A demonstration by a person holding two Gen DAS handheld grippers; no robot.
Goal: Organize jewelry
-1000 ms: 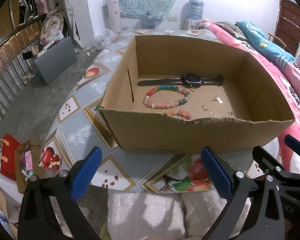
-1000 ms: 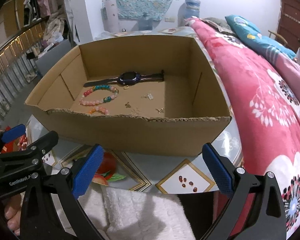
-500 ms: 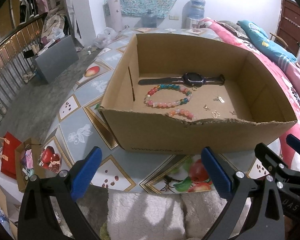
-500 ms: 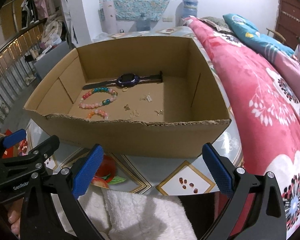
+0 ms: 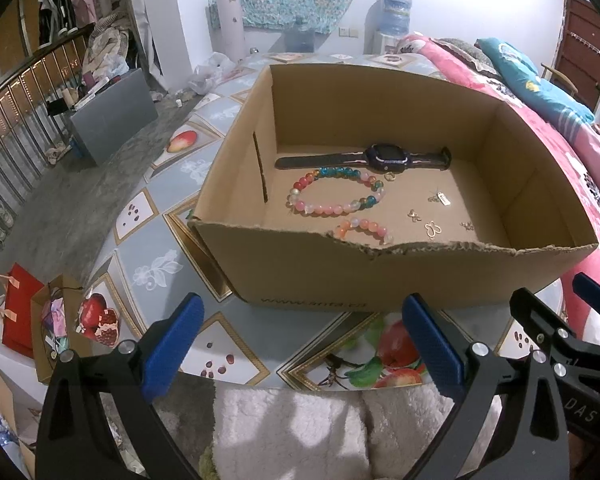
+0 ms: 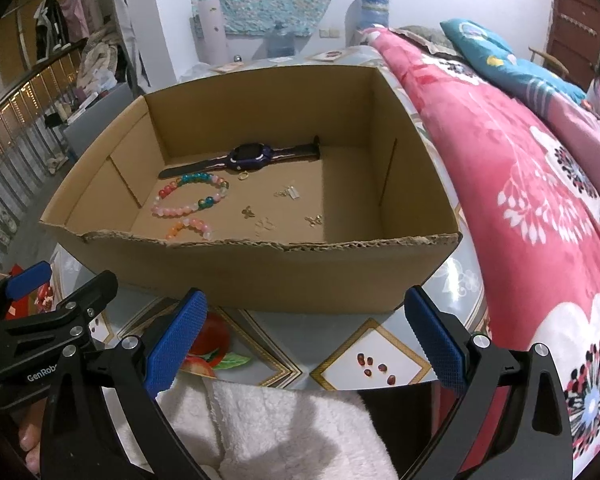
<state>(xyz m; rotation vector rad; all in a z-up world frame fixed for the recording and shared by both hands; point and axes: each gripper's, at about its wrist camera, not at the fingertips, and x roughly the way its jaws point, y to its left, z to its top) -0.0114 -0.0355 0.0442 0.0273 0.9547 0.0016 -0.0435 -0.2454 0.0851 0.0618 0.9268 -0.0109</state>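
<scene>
Probably light and slippery, the bracelet [image 5: 334, 194] beside the watch [image 5: 384, 158] wants pinching across its beads; both grippers [image 5: 300, 344] [image 6: 302, 334] gape empty.

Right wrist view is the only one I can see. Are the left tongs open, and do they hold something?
Observer: The left tongs are wide open and empty, in front of the cardboard box.
Operator: Is there any mark on the near wall of the box?
Observer: Yes, a printed web address sits low on that wall.
Operator: And what is at the lower left, beyond those tongs?
Observer: A brown paper bag stands next to a red bag.
</scene>
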